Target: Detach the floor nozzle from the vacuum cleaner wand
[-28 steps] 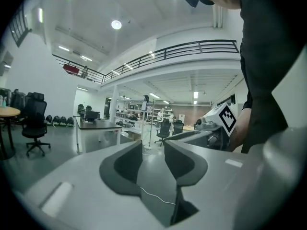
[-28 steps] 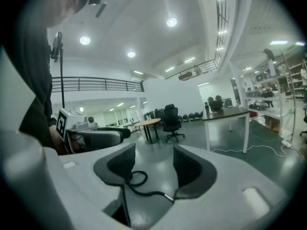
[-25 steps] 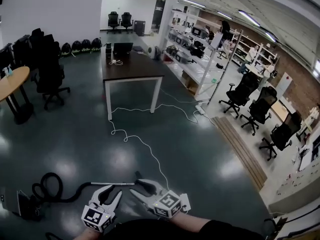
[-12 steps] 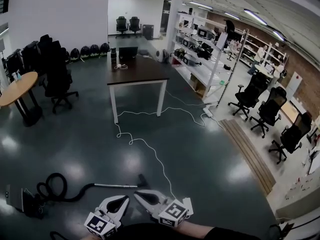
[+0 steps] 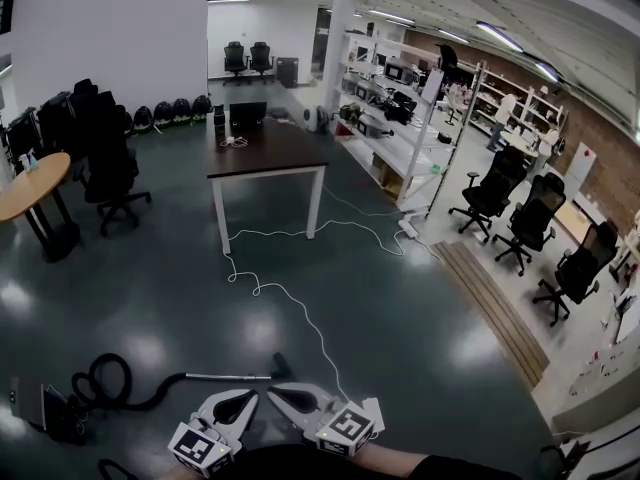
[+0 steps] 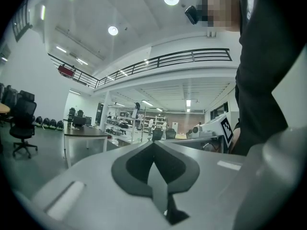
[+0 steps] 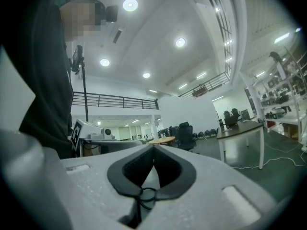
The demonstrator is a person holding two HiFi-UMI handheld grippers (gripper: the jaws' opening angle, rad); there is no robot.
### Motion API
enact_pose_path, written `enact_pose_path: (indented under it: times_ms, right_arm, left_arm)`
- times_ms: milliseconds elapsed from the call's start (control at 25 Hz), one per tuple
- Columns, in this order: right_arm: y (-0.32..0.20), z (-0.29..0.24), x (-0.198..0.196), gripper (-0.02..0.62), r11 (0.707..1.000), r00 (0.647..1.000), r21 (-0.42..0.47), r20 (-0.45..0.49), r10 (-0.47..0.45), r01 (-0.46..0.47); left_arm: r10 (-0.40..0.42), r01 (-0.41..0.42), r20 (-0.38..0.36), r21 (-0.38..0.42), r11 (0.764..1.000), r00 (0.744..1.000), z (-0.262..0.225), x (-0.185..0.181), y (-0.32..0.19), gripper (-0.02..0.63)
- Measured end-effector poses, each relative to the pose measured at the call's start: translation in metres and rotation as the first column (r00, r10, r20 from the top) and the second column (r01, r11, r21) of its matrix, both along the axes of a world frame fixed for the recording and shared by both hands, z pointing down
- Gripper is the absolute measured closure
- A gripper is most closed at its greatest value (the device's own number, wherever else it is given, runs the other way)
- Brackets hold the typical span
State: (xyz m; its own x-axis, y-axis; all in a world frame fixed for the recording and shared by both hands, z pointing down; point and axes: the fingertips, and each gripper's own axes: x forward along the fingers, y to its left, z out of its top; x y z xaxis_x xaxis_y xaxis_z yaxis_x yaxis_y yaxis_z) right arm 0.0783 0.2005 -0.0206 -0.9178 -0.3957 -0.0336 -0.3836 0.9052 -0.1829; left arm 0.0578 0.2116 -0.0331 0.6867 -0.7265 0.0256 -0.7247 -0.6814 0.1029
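The vacuum cleaner lies on the dark floor at lower left in the head view: its body (image 5: 38, 408), a coiled black hose (image 5: 103, 381), a thin silver wand (image 5: 225, 376) and the small black floor nozzle (image 5: 282, 365) at the wand's right end. My left gripper (image 5: 252, 396) and right gripper (image 5: 272, 391) hover at the bottom edge, just short of the nozzle, tips turned toward each other. Both are shut with nothing between the jaws. In the left gripper view the left gripper (image 6: 153, 145) has its dark pads pressed together, as does the right gripper (image 7: 153, 147) in its own view.
A white cable (image 5: 300, 313) snakes over the floor from the dark table (image 5: 265, 150) toward the nozzle. Black office chairs (image 5: 500, 208) stand at the right by the shelving (image 5: 400, 98). A round wooden table (image 5: 30, 180) and more chairs (image 5: 105, 158) stand at the left.
Both grippers stood open a second ago and have since shut on nothing. They have drawn back a little from the wand and nozzle, and the head view has shifted slightly.
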Motion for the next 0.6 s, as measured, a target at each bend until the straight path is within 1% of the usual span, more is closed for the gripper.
enact_pose_path:
  times_ms: [280, 480, 600]
  right_arm:
    - [0.0033, 0.0036, -0.0026, 0.594, 1.0, 1.0, -0.01, -0.02, -0.009, 0.009]
    - [0.0041, 0.0015, -0.0034, 0.594, 1.0, 1.0, -0.01, -0.027, -0.012, 0.012]
    - [0.0052, 0.0056, -0.0006, 0.594, 1.0, 0.999, -0.007, -0.032, -0.011, 0.011]
  left_arm:
    - [0.002, -0.002, 0.007, -0.005, 1.0, 1.0, -0.0007, -0.0023, 0.0025, 0.604]
    - [0.0, 0.0, -0.001, -0.012, 1.0, 1.0, 0.0047, -0.0034, 0.0038, 0.604]
    - [0.0, 0.0, 0.022, -0.003, 1.0, 1.0, -0.0005, -0.0014, 0.0055, 0.604]
